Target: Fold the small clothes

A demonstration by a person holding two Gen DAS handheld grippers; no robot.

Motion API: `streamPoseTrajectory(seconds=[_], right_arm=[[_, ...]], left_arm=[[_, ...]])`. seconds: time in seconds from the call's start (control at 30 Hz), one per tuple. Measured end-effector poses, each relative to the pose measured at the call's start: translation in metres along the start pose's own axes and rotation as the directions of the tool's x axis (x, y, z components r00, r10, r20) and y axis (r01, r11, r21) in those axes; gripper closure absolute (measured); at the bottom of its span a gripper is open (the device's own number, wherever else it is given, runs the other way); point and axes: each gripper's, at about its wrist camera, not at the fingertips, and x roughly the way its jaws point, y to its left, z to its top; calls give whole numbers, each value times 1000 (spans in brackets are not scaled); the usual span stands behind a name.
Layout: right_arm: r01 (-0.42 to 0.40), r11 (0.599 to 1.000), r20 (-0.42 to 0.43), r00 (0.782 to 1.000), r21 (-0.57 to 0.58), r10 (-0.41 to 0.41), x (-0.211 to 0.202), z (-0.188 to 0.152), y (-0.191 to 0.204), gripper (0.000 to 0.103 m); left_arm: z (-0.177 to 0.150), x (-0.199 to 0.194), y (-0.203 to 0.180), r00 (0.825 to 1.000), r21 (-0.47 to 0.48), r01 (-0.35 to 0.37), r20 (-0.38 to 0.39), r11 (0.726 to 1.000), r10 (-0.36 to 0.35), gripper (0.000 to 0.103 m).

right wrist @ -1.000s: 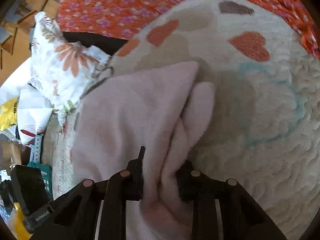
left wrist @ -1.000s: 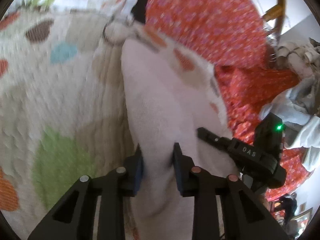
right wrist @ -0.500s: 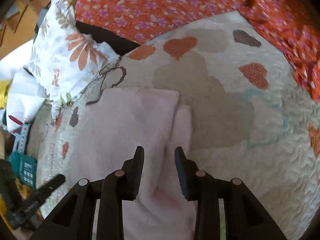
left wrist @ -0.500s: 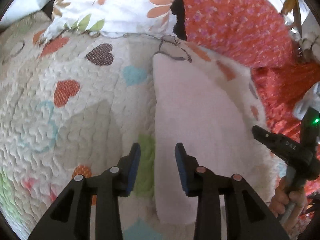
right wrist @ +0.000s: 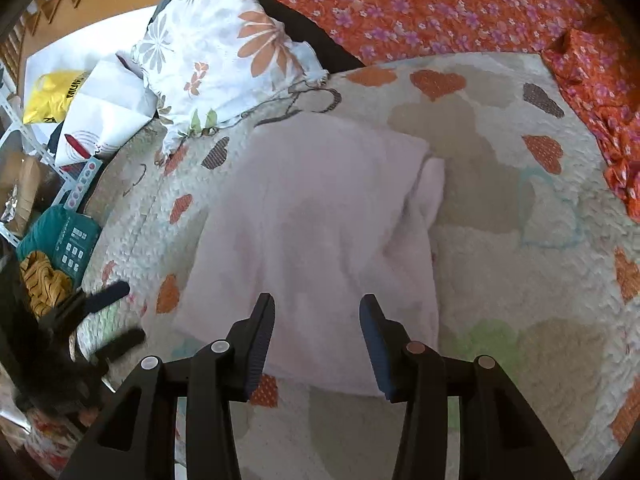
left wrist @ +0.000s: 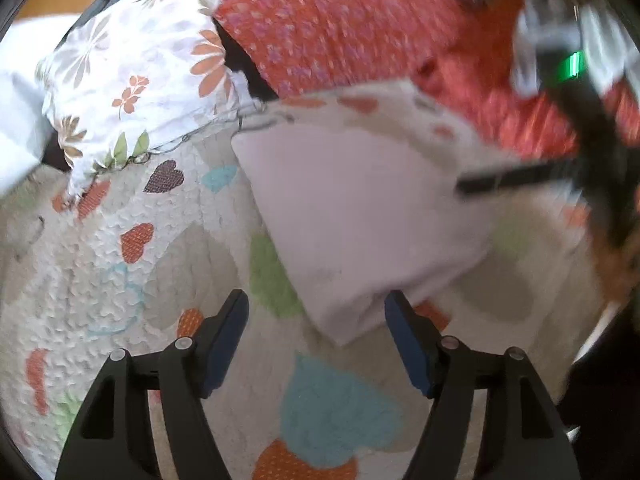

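Left-wrist view gives us the widest surface first: a cream quilt [left wrist: 132, 264] printed with hearts in orange, teal, green and brown, which fills most of both pictures. Beyond it lies an orange floral bedspread [left wrist: 340, 28], and to the left of that a white pillow [left wrist: 132, 76] with orange flowers rests against the quilt's far edge.

On the quilt lies the pale pink garment [left wrist: 360, 216], folded into a rough rectangle and resting flat, with a narrower folded strip showing along its right side in the right-wrist view [right wrist: 320, 232].

Our left gripper [left wrist: 316, 332] hangs above the garment's near corner; its jaws are opening, already wide, and the blue pads touch no cloth, though the corner sits in the gap as seen from above. Our right gripper [right wrist: 316, 332] hangs over the garment's near edge; its jaws are also opening, at a middling width, with pink cloth below the gap and nothing pinched.

Past the quilt's left edge, in the right-wrist view, we see smaller clutter: a white bag [right wrist: 108, 116], a yellow bag [right wrist: 52, 92] and a teal packet [right wrist: 64, 240].
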Motion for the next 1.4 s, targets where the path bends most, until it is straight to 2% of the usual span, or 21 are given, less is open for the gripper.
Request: streamPoseTrajectory(seconds=[0.1, 0.2, 0.27, 0.3, 0.33, 0.43, 0.6, 0.67, 0.7, 0.73, 0.8, 0.83, 0.9, 0.93, 1.03, 1.1, 1.17, 1.23, 1.3, 1.33, 1.4], right_arm=[[-21, 999, 0, 1000, 39, 21, -5, -4, -9, 54], [-18, 997, 20, 1000, 72, 17, -12, -4, -13, 52], [-11, 996, 36, 999, 85, 8, -17, -4, -15, 51], [-8, 996, 42, 999, 87, 5, -19, -3, -15, 51], [-3, 996, 49, 999, 90, -2, -20, -3, -16, 51], [20, 994, 58, 998, 111, -27, -24, -3, -25, 51], [19, 988, 59, 998, 154, -28, -23, -2, -38, 51], [-19, 989, 56, 998, 146, 11, -21, -3, -36, 52], [-54, 989, 51, 998, 140, 47, -19, -3, -33, 58], [-110, 985, 38, 994, 132, 106, -15, -5, -29, 60], [-151, 982, -1, 988, 112, 152, -6, -8, -19, 60], [-138, 986, -22, 990, 97, 141, -1, -10, -15, 60], [-43, 997, -82, 995, 69, 48, 14, -14, -14, 60], [32, 996, -124, 992, 81, -22, 23, -17, -19, 60], [158, 975, -180, 975, 157, -129, 28, -21, -45, 61], [106, 972, -121, 989, 208, -83, 13, -16, -54, 60], [44, 971, -8, 999, 236, -43, -8, -4, -57, 60], [21, 971, 81, 996, 236, -41, -20, 8, -56, 61], [-16, 972, 115, 993, 233, -11, -16, 17, -52, 61], [-29, 973, 117, 993, 230, 2, -8, 23, -49, 61], [-49, 971, 94, 995, 232, 28, 13, 27, -42, 61]], left_arm=[[-2, 25, -3, 998, -16, -48, -39, 999, 47, 33], [8, 34, -7, 997, -38, -81, -16, 996, 81, 35], [12, 39, -15, 993, 8, -119, -24, 993, 120, 56], [12, 44, -20, 990, 40, -129, -56, 991, 131, 85], [11, 46, -22, 988, 51, -131, -80, 990, 134, 96], [5, 47, -19, 978, 64, -176, -107, 982, 182, 96], [-9, 52, -2, 973, 0, -169, -161, 986, 167, 95], [-11, 53, -2, 973, -4, -170, -158, 985, 167, 95], [-11, 53, -2, 973, -4, -171, -156, 985, 168, 95], [-11, 53, -3, 973, -6, -171, -156, 985, 168, 95], [-11, 53, -2, 974, -8, -167, -157, 986, 164, 94], [-12, 52, -1, 975, -20, -161, -159, 987, 156, 93], [-13, 52, 3, 977, -49, -144, -168, 988, 134, 92], [-14, 50, 5, 978, -68, -129, -171, 989, 116, 90], [-15, 36, 12, 989, -110, -56, -142, 992, 40, 89], [-13, 15, 13, 997, -103, 0, -82, 995, -8, 85], [-10, -1, 14, 999, -100, 16, -29, 995, -19, 70], [-8, -14, 20, 999, -130, 42, 24, 991, -39, 54], [-5, -19, 28, 998, -172, 42, 48, 984, -35, 49], [-4, -18, 33, 999, -204, 27, 47, 979, -17, 44], [-2, -10, 42, 1000, -244, -4, 20, 970, 9, 42]])
